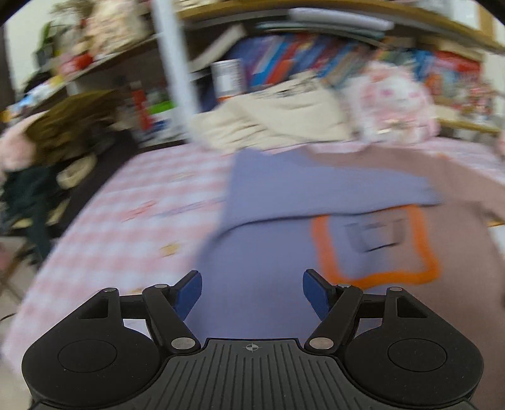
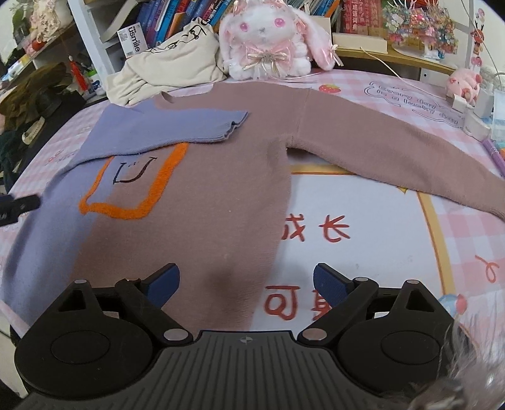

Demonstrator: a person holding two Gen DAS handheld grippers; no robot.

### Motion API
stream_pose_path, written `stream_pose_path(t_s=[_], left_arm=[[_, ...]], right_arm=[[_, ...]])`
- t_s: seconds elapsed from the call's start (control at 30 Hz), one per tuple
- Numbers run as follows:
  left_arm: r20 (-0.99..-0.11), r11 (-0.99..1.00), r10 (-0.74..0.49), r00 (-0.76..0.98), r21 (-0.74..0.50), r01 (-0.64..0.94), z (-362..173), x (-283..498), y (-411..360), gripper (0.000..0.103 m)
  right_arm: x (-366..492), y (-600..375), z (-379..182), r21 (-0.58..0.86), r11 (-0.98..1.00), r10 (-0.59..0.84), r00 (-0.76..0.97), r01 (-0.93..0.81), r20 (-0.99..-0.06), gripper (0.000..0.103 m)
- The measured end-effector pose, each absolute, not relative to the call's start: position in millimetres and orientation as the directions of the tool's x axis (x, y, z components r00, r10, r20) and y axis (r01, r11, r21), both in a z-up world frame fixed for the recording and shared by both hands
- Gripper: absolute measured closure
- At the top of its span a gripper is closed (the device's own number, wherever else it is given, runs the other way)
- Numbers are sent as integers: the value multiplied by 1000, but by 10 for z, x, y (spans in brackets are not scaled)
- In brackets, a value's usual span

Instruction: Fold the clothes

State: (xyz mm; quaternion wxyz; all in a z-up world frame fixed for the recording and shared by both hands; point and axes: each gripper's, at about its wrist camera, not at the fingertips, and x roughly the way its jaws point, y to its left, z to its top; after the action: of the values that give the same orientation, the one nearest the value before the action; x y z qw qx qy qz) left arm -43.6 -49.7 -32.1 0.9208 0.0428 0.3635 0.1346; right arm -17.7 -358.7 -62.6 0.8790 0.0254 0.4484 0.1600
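The sweater's (image 2: 195,189) purple sleeve (image 2: 170,129) is folded across; the brown sleeve (image 2: 394,151) remains spread. Left gripper (image 1: 252,293) and right gripper (image 2: 246,284) are held open, empty

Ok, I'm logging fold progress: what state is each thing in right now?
Sweater: flat on the bed, front up.
Purple sleeve: folded across the chest.
Brown sleeve: spread out, unfolded.
Left hand-held gripper: open, empty.
Right hand-held gripper: open, empty, above the hem.
Cream garment: crumpled heap.

Plush bunny (image 2: 265,38), books (image 2: 176,15) behind; pink checked tablecloth (image 2: 467,239).
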Motion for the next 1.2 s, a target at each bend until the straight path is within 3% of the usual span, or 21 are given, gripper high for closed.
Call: stream_pose_path(t_s=[0.23, 0.4, 0.47, 0.7, 0.77, 0.9, 1.0, 1.13, 1.17, 1.2], left_arm=[[-704, 963, 268, 658, 171, -209, -400, -553, -159, 25], [-762, 979, 205, 615, 167, -119, -570, -521, -73, 22], [-773, 980, 199, 603, 157, -123, -617, -513, -24, 16], [-785, 989, 111, 610, 26, -148, -668, -547, 199, 15], [-789, 987, 94, 607, -4, -158, -673, -565, 245, 15], [-787, 982, 80, 611, -42, -182, -674, -594, 316, 20], [-782, 983, 89, 617, -32, -182, -667, -616, 312, 31], [-773, 987, 58, 632, -52, -154, -627, -648, 308, 79], [-772, 987, 53, 633, -57, -151, -623, -658, 307, 89], [-771, 987, 49, 635, -61, -150, -620, -669, 308, 92]], right_arm=[[-294, -3453, -615, 155, 972, 228, 540, -178, -810, 15], [-420, -3404, -623, 152, 982, 190, 533, -115, -825, 15], [-467, -3378, -626, 150, 984, 178, 530, -95, -829, 15], [-618, -3284, -649, 135, 990, 138, 524, -44, -840, 15], [-658, -3242, -644, 122, 992, 124, 530, -40, -839, 20], [-706, -3182, -623, 86, 996, 89, 552, -32, -829, 49], [-715, -3163, -618, 84, 996, 90, 571, -36, -816, 64], [-677, -3128, -623, 80, 996, 90, 593, -43, -800, 83], [-660, -3118, -626, 78, 996, 88, 597, -43, -797, 83], [-645, -3104, -627, 71, 997, 82, 601, -43, -795, 85]])
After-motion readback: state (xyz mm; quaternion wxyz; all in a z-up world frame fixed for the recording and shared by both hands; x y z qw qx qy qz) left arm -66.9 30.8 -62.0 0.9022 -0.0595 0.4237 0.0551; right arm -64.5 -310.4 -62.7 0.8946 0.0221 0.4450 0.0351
